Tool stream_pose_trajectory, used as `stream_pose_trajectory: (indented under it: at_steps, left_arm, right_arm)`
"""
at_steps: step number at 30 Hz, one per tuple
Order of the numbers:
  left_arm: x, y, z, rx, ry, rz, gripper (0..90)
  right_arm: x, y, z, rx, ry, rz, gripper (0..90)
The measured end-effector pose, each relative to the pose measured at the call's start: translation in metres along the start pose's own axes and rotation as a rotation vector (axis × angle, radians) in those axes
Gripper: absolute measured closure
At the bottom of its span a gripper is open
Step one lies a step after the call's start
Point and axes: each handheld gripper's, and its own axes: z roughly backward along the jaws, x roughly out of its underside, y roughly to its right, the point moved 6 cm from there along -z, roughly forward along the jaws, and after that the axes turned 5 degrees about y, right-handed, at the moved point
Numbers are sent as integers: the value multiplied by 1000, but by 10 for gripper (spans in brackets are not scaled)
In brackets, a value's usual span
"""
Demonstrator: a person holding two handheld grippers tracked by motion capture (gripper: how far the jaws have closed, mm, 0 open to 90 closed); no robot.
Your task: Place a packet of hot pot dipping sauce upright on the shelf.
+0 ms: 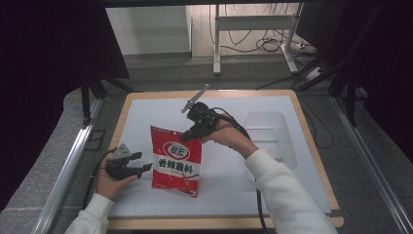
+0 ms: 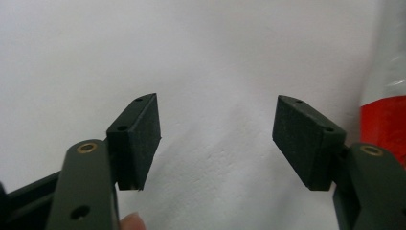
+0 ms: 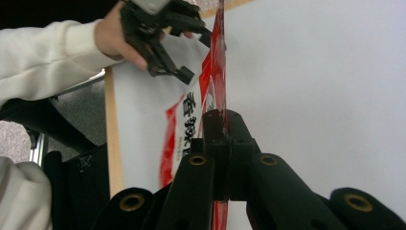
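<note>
Right gripper (image 1: 191,135) has its jaws clamped tight on the top right corner of the red snack bag (image 1: 175,163), and in the right gripper view you can see the bag's thin edge pinched between the two black jaws (image 3: 224,143). That bag sits near the middle of the white table mat (image 1: 272,190), lifted at its far corner, its lower end apparently resting on the mat. Over on the left, the left gripper (image 1: 142,162) is spread wide open, holding nothing, poised just beside the bag's left edge; its own view shows a sliver of red packet (image 2: 383,122) off past the right jaw. So this looks like the handover or two-handed grab stage. Next move, by my reading: slide the left gripper rightward onto that left edge and close, square to the thin film so it doesn't crumple or slip. A clear plastic tray (image 1: 270,134) waits far right.
</note>
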Motion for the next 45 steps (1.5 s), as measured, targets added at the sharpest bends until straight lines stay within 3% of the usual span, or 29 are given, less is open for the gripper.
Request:
stream_pose_trajectory:
  at_steps: [7,12,24,45]
  left_arm:
    - [2,-3,0,3,7,24,316]
    - [3,-4,0,-2,8,28,316]
    - [6,-4,-3,-4,-18,14,311]
    - [8,-3,-7,-12,-38,3,303]
  right_arm:
    - [-13,-16,15,-4,15,57,891]
    - [-19,-16,27,24,23,63,891]
    - [-16,12,77,82,70,3,892]
    - [17,55,154,201,116,-80,891]
